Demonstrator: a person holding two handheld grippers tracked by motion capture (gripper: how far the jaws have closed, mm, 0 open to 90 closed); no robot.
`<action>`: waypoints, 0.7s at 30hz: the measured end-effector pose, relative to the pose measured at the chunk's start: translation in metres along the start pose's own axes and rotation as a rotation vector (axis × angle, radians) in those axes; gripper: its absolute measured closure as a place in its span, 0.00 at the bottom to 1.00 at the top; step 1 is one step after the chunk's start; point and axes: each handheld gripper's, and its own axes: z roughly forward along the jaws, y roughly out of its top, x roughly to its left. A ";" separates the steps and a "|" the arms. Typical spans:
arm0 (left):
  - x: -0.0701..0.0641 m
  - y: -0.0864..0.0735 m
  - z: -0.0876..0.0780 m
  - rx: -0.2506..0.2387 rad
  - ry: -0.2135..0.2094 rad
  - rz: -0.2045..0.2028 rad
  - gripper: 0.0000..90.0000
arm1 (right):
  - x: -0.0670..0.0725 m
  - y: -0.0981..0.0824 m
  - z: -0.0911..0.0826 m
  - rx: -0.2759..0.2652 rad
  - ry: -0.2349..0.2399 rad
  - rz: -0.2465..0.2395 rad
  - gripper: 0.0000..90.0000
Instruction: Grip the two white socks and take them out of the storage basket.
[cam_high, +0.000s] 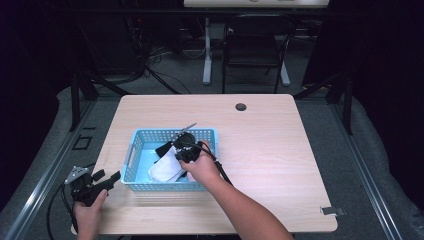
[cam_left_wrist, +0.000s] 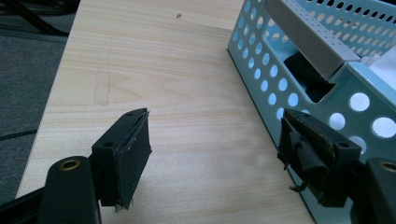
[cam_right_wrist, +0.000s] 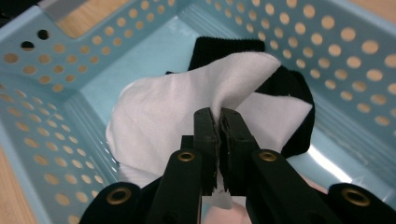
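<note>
My right gripper view shows my right gripper (cam_right_wrist: 218, 122) with its jaws pressed together on a fold of the white cloth (cam_right_wrist: 163, 112), a pinch the high view hides behind my right hand (cam_high: 200, 167). The cloth is soft and creased, lying over a black cloth (cam_right_wrist: 289, 93) inside the blue basket (cam_high: 131, 150) near the table's (cam_high: 270, 150) front left corner. My left gripper (cam_left_wrist: 215, 149) rests spread at the left front edge, beside the basket's outer wall, with bare tabletop between its jaws.

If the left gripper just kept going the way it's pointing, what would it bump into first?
Probably the blue basket: the left gripper is open, and its one jaw already sits beside the basket's wall. Otherwise bare table lies ahead.
</note>
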 end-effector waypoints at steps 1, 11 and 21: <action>0.000 0.000 0.000 0.000 0.000 0.000 0.28 | 0.003 0.000 -0.002 -0.028 -0.005 -0.018 0.96; 0.000 0.000 0.000 0.003 0.000 0.003 0.28 | 0.021 0.000 -0.031 -0.138 0.008 -0.100 0.96; -0.001 0.000 0.000 0.003 0.001 0.000 0.28 | 0.033 -0.003 -0.066 -0.281 -0.003 -0.164 0.96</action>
